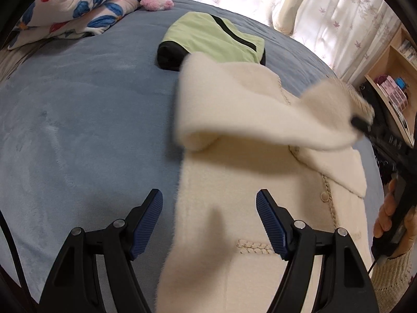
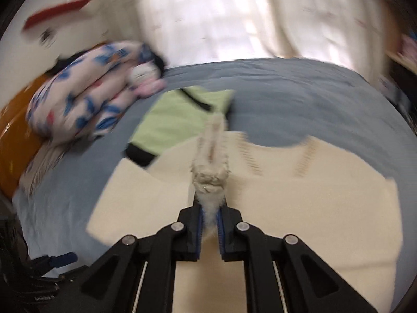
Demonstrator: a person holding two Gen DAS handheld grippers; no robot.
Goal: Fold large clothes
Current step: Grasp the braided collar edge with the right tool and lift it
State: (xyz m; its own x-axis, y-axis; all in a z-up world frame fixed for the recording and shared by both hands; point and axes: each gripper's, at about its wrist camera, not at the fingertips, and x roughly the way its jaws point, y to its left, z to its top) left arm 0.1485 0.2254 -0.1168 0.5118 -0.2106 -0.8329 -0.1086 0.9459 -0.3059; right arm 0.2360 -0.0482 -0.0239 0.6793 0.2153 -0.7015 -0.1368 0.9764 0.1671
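Cream coat (image 1: pixel 260 172) lies on the blue bed (image 1: pixel 78 130); right gripper (image 2: pixel 210 210) pinches what looks like its sleeve, left gripper (image 1: pixel 209 221) gapes wide.

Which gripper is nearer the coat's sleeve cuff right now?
Right. The right gripper is shut on the cream coat's sleeve cuff, lifting it over the coat. The left gripper hangs open above the coat's lower body, apart from the cuff.

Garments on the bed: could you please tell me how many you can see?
2: a cream coat spread at the near side, and a folded green jacket just beyond it. Others may lie outside the views.
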